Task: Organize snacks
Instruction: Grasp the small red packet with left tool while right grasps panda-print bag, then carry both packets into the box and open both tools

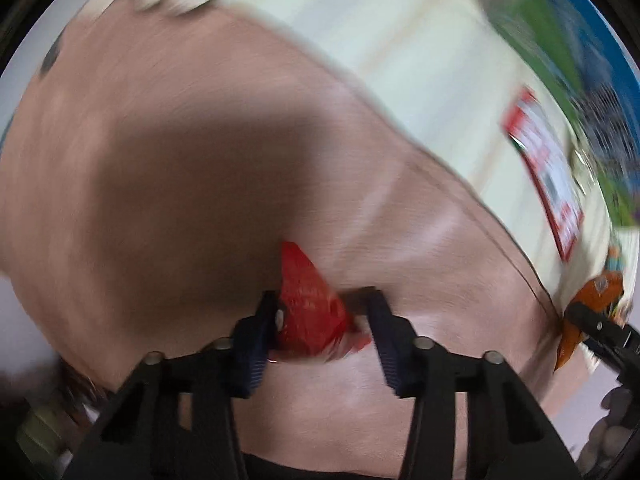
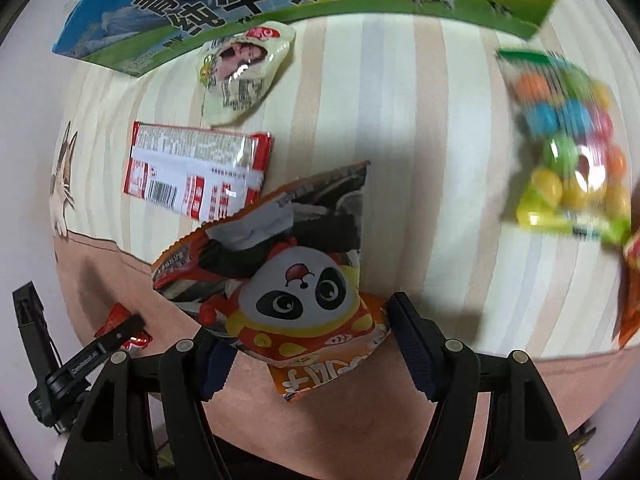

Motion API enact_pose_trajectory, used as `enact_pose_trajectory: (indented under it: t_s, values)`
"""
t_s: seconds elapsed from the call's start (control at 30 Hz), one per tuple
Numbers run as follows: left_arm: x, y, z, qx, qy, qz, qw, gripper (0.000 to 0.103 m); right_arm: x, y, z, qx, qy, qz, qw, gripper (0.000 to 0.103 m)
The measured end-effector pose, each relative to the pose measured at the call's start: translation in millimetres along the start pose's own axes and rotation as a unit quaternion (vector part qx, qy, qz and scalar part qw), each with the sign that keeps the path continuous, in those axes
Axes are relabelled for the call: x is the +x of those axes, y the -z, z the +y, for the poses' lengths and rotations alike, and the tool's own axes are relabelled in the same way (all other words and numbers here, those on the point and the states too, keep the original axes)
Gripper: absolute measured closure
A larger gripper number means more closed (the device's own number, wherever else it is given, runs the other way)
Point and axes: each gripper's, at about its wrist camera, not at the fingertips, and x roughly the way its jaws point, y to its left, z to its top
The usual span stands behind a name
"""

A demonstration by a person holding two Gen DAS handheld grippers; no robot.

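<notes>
My left gripper (image 1: 320, 312) has a small red snack packet (image 1: 308, 312) between its fingers; the jaws stand apart around it, over pink cloth. The view is blurred. My right gripper (image 2: 312, 320) has an orange panda snack bag (image 2: 288, 272) between its spread fingers; the bag lies against the left finger and short of the right one. The left gripper with its red packet (image 2: 120, 320) shows at lower left in the right wrist view. The right gripper with the orange bag (image 1: 592, 312) shows at the right edge of the left wrist view.
A red and white packet (image 2: 200, 176), a pale green packet (image 2: 244, 72) and a bag of coloured candy balls (image 2: 572, 148) lie on the striped cloth (image 2: 420, 140). A milk carton box (image 2: 240, 0) stands behind. Another orange bag (image 2: 630, 292) is at the right edge.
</notes>
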Motion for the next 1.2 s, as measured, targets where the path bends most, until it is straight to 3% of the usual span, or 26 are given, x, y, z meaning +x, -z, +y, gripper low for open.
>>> enact_pose_trajectory:
  t_s: [0.13,0.27,0.37,0.47,0.57,0.77,0.8,0.83,0.87,0.93,1.07,1.2]
  values:
    - [3.8,3.5,-53.1,0.094,-0.028,-0.021,0.9950,0.063,-0.8,23.0,-11.2,0.015,-0.006,-0.003,1.000,0.031]
    - [10.8,4.2,-83.6,0.143,-0.039,-0.025,0.9886,0.063,8.4,48.7,-16.9,0.019,-0.003,0.010,1.000,0.028]
    - [11.8,6.0,-85.6,0.151,-0.029,-0.017,0.9880,0.057,7.9,44.0,-12.2,0.012,0.004,0.011,1.000,0.011]
    - [8.8,-20.6,-88.9,0.152,-0.013,-0.008,0.9882,0.046,0.6,46.2,-7.9,-0.002,0.007,-0.006,1.000,0.010]
    - [11.4,-18.8,-87.3,0.142,-0.008,0.002,0.9898,0.039,-7.6,43.8,2.3,-0.043,0.037,-0.017,0.998,0.009]
    - [19.6,-22.0,-66.6,0.122,0.008,-0.001,0.9925,0.039,5.0,38.9,36.8,-0.068,0.052,-0.001,0.996,0.010]
    - [19.6,-21.3,-65.9,0.120,0.005,-0.004,0.9928,0.045,8.8,39.9,40.4,-0.065,0.054,-0.002,0.996,0.010]
    - [19.0,-20.6,-64.8,0.120,-0.003,-0.010,0.9927,0.052,12.1,40.8,41.3,-0.059,0.058,-0.005,0.997,0.010]
    - [18.4,-20.7,-63.0,0.122,-0.008,-0.017,0.9923,0.064,16.0,43.4,42.6,-0.056,0.063,-0.008,0.996,0.019]
    - [12.5,-18.3,-61.6,0.126,-0.017,-0.024,0.9916,0.066,27.2,52.1,51.8,-0.054,0.079,-0.019,0.995,0.040]
    - [7.0,-12.4,-61.4,0.133,-0.032,-0.035,0.9900,0.067,30.0,73.1,52.4,-0.040,0.085,-0.053,0.994,0.050]
    - [-12.3,-11.2,-69.5,0.139,-0.029,-0.046,0.9887,0.067,10.8,77.2,22.8,0.012,0.032,-0.065,0.997,0.052]
